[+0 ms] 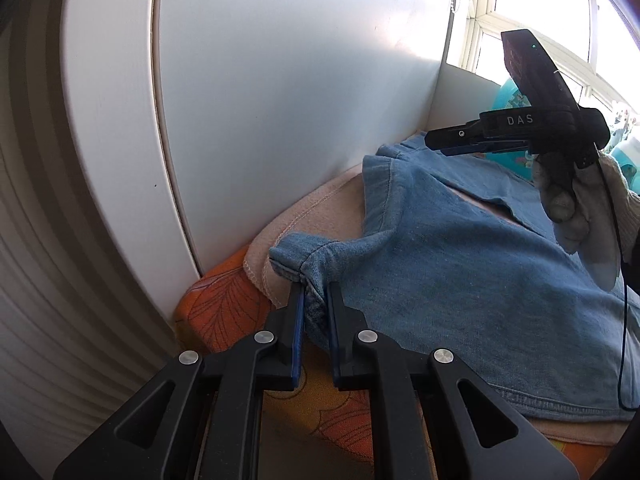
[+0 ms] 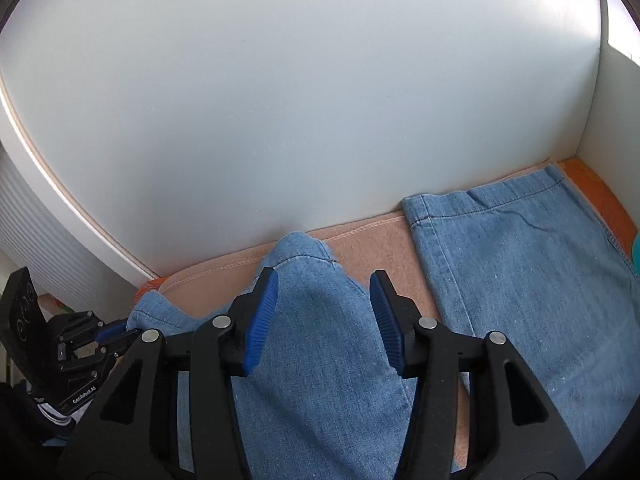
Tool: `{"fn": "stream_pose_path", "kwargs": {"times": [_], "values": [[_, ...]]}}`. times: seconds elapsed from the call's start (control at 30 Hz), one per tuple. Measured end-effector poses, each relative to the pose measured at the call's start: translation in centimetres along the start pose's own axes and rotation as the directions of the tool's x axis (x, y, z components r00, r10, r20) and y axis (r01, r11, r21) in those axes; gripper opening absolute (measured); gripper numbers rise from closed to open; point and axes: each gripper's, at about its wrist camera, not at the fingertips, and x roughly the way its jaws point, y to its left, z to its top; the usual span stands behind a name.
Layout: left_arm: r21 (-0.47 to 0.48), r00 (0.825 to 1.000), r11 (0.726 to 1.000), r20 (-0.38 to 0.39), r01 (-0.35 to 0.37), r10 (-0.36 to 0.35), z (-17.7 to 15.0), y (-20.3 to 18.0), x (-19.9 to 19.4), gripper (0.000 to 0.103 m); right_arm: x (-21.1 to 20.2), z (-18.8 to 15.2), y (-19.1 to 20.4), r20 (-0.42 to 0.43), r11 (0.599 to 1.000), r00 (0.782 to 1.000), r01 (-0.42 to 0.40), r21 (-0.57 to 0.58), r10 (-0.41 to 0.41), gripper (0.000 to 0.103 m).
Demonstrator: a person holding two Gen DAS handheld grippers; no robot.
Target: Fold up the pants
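Note:
Light blue denim pants (image 1: 460,264) lie on a beige blanket (image 1: 320,204) against a white panel. My left gripper (image 1: 316,292) is shut on a bunched hem corner of the pants at their left end. My right gripper (image 2: 324,280) is open, its blue pads either side of a raised fold of denim (image 2: 304,264) without pinching it. It also shows in the left wrist view (image 1: 448,142), hovering above the far part of the pants, held by a gloved hand (image 1: 580,208). The other leg (image 2: 520,264) lies flat to the right. The left gripper (image 2: 116,330) appears at lower left.
A white upright panel (image 2: 300,100) stands close behind the pants. An orange leaf-patterned cushion (image 1: 224,312) lies under the blanket. A white side wall (image 2: 612,120) closes the right. A window (image 1: 532,12) and turquoise things (image 1: 508,96) are beyond.

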Motion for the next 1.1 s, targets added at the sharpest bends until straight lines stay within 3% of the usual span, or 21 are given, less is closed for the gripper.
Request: {"fn": "stream_pose_path", "kwargs": {"times": [0.17,0.33,0.4,0.5,0.53,0.6,0.63,0.73,0.87,0.97,1.03,1.1], "values": [[0.006,1.0,1.0,-0.002,-0.001,0.001,-0.2,0.1,-0.1,0.009,3.2,0.9,-2.4,-0.077,0.992,0.996,-0.025,0.122,0.035,0.05],[0.012,1.0,1.0,-0.005,-0.002,0.002,0.2,-0.5,0.4,0.009,5.2,0.2,0.5,-0.133,1.0,0.991,-0.02,0.011,0.022,0.05],[0.012,1.0,1.0,-0.005,0.0,0.0,0.2,-0.5,0.3,0.009,5.3,-0.1,2.1,-0.128,0.996,0.991,0.04,-0.08,-0.05,0.05],[0.01,1.0,1.0,-0.005,0.002,-0.002,0.2,-0.5,0.3,0.009,5.2,-0.4,3.0,-0.117,0.987,0.989,0.077,-0.141,-0.094,0.049],[0.007,1.0,1.0,-0.006,0.004,-0.003,0.2,-0.5,0.3,0.009,5.1,-0.6,3.2,-0.113,0.985,0.989,0.082,-0.153,-0.1,0.046],[0.003,1.0,1.0,-0.007,0.004,-0.004,0.2,-0.5,0.4,0.009,4.9,-0.7,3.7,-0.102,0.979,0.986,0.11,-0.17,-0.129,0.016],[0.002,1.0,1.0,-0.007,0.004,-0.004,0.4,0.0,0.3,0.009,4.6,-0.8,3.6,-0.098,0.979,0.986,0.118,-0.169,-0.135,0.01],[0.002,1.0,1.0,0.006,-0.001,0.001,0.5,0.1,-0.1,0.009,3.1,-0.6,3.5,-0.057,0.981,0.99,0.116,-0.154,-0.126,0.007],[0.018,0.999,0.999,0.012,-0.039,0.038,0.6,-0.3,-0.2,0.01,-0.1,0.6,2.8,0.072,0.972,0.978,0.203,-0.118,-0.196,0.006],[-0.007,0.996,0.996,-0.004,-0.091,0.091,0.5,-0.1,0.2,0.018,0.2,1.5,2.0,0.021,0.981,0.986,0.169,-0.098,-0.167,0.006],[-0.023,0.992,0.992,0.007,-0.125,0.126,0.5,0.4,0.0,0.019,0.7,1.2,2.7,0.046,0.964,0.975,0.223,-0.146,-0.218,0.006],[-0.033,0.991,0.991,0.01,-0.132,0.133,0.7,1.0,-0.5,0.019,0.1,1.0,2.6,0.035,0.967,0.978,0.21,-0.142,-0.207,0.008]]}}
